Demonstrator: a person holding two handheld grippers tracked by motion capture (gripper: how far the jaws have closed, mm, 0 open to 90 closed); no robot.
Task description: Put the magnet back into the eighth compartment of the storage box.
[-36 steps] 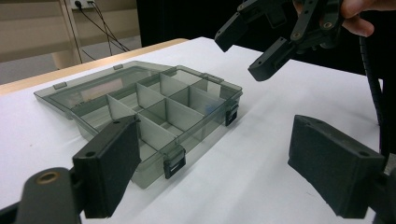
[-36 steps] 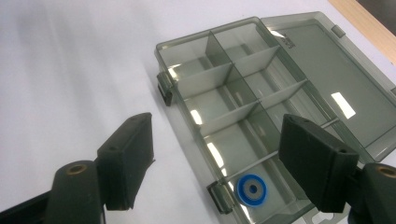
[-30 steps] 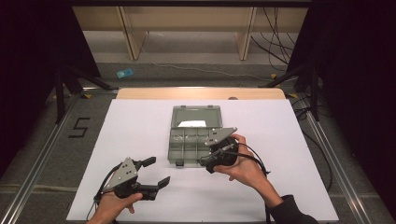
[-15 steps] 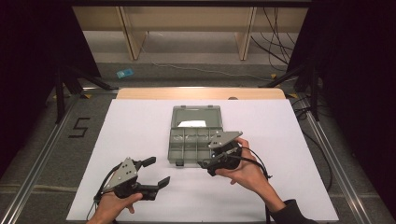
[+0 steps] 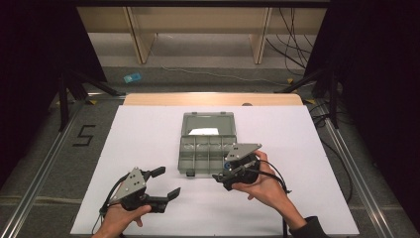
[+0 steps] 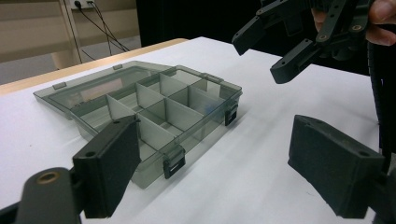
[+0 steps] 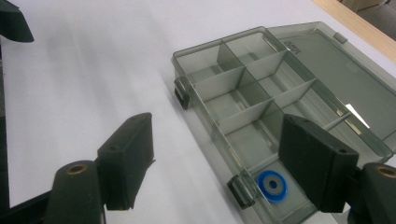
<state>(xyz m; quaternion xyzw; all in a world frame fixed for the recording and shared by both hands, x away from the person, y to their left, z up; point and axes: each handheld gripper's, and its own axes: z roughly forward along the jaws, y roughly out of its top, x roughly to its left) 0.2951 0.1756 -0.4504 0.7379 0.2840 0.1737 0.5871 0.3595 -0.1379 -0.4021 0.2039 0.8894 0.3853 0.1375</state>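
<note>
Ring [image 7: 272, 185] sits in the box [image 5: 207, 148] corner; your right gripper's [image 5: 224, 174] open jaws could snag the wall.

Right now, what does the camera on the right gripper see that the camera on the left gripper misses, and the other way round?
The right gripper view looks down into the organizer box and catches a small blue ring lying in the corner compartment nearest its own fingers. The left gripper view looks across the table from low down and catches the right gripper held open in a hand above the box's far side, plus a wooden table edge behind. Both show the open, grey, see-through box with its dividers, lid laid flat, on the white tabletop.
</note>
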